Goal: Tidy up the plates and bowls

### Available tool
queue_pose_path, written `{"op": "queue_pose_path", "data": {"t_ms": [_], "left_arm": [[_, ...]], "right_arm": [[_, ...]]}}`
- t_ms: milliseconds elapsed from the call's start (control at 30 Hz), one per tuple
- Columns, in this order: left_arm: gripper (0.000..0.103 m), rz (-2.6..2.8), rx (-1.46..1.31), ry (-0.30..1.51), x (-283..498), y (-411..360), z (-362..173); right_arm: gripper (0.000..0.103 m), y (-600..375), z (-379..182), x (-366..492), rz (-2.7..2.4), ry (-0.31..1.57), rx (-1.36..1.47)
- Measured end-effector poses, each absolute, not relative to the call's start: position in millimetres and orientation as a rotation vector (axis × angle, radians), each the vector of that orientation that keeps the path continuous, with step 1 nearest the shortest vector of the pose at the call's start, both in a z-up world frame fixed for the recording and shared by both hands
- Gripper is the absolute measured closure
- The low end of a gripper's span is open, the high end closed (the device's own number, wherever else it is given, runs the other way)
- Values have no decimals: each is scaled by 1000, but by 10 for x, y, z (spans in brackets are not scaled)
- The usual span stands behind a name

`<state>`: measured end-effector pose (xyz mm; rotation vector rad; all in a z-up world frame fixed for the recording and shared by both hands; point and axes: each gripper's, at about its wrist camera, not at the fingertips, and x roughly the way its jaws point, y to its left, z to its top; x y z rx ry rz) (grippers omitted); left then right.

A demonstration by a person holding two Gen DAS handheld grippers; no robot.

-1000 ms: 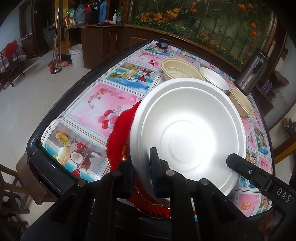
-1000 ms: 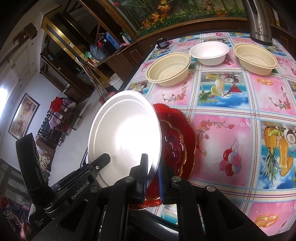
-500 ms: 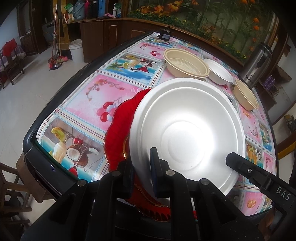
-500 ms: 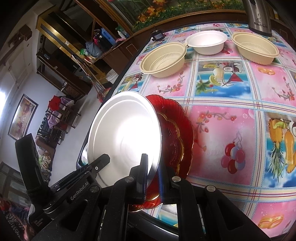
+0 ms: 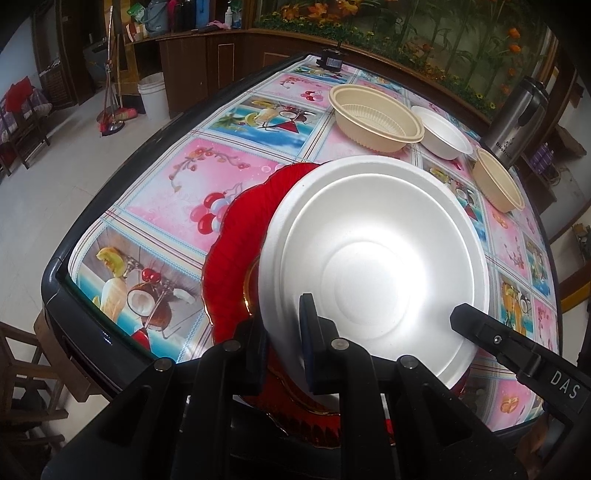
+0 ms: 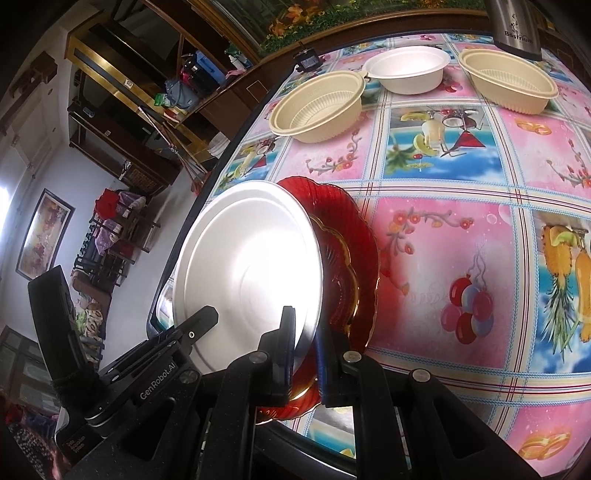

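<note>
Bright daylight glares off the white plate (image 5: pixel 373 266), perhaps overexposed; fisheye edges bend and darken.

Left gripper (image 5: pixel 284 332) fingers clamped, right gripper (image 6: pixel 304 339) likewise (both angled downward)

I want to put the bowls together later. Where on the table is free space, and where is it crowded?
Free: the wide cloth between the red plate and the row of bowls, and to that plate's right. Crowded: the far edge, where two cream bowls, a white bowl and a steel flask stand close.
</note>
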<state>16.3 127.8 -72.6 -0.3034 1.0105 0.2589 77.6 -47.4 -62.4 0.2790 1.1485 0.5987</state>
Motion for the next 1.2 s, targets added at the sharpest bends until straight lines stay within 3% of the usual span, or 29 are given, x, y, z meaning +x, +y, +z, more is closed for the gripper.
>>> {"op": "queue_pose_path", "data": {"t_ms": [1100,1200], "left_arm": [[89,258,-305,1028,218,1260,-765],[76,248,-315,1024,203,1258,-740]], "right_arm": [[89,-437,-649,801,579,1162,267],[88,-452,-636,790,574,1157,265]]}}
